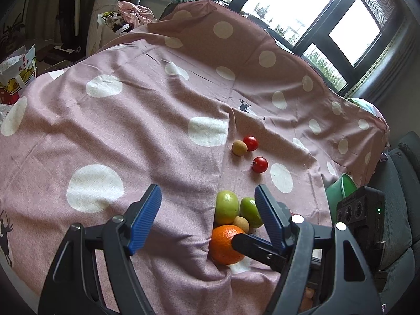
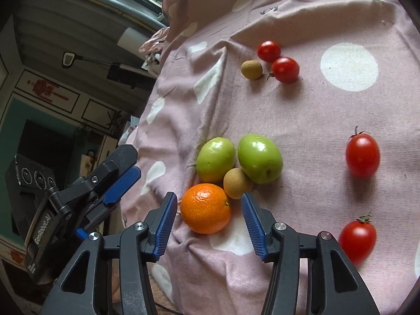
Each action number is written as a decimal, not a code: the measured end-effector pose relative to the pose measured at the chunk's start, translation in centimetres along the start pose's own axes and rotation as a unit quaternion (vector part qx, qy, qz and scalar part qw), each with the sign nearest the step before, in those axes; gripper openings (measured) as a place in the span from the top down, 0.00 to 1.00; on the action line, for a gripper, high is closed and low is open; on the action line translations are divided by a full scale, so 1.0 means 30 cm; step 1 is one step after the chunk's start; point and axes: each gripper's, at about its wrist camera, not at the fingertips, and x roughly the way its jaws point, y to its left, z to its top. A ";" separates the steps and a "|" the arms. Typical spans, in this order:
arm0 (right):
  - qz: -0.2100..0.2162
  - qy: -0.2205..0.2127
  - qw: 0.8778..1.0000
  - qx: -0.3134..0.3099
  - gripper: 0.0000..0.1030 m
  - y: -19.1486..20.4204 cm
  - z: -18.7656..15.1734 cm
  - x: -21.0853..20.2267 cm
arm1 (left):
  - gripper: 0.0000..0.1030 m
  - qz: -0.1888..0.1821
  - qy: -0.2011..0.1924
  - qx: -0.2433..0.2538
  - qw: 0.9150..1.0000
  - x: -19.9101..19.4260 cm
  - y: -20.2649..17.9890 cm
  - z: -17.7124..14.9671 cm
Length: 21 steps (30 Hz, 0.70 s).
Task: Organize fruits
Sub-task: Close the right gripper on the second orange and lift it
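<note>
1. at the lower middle of the right wrist frame, our right gripper point(image 2: 206, 221) stands with its blue ribbed jaws apart on either side of the round orange citrus fruit point(image 2: 205, 208); the pads do not press on it, so we judge it either just set down or about to be taken.
2. just above it in that frame, the fruit sits against a small tan round fruit point(image 2: 237, 183) and two glossy green oval fruits point(image 2: 215, 159) point(image 2: 260, 158), all touching, which reads as a cluster gathered on purpose.
3. toward the right edge, two red oval tomatoes point(image 2: 362, 155) point(image 2: 357, 240) lie well apart from that cluster; near the top, two smaller red tomatoes point(image 2: 268, 51) point(image 2: 285, 69) and another tan fruit point(image 2: 251, 69) lie close together, seemingly unsorted.
4. in the lower middle of the left wrist frame, our left gripper point(image 1: 207, 211) hangs open and empty over the pink dotted cloth point(image 1: 131, 131), probably waiting clear of the work.
5. at the right edge there, a green bowl point(image 1: 341, 186) peeks out, perhaps a destination.
</note>
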 end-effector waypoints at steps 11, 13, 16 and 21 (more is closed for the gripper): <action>0.016 0.014 1.000 0.010 0.54 -0.005 -0.029 0.032 | 0.29 -0.003 0.000 0.010 1.000 0.003 -0.019 -0.006; 0.002 0.012 1.000 0.000 0.54 0.010 -0.034 -0.003 | 0.29 -0.003 0.002 0.017 1.000 0.012 -0.031 -0.011; -0.046 -0.013 0.998 -0.028 0.54 0.035 -0.030 -0.092 | 0.29 -0.002 0.008 0.027 1.000 0.024 -0.052 -0.023; -0.233 -0.075 0.966 -0.089 0.54 0.057 -0.039 -0.214 | 0.29 0.000 0.013 0.044 0.999 0.040 -0.082 -0.041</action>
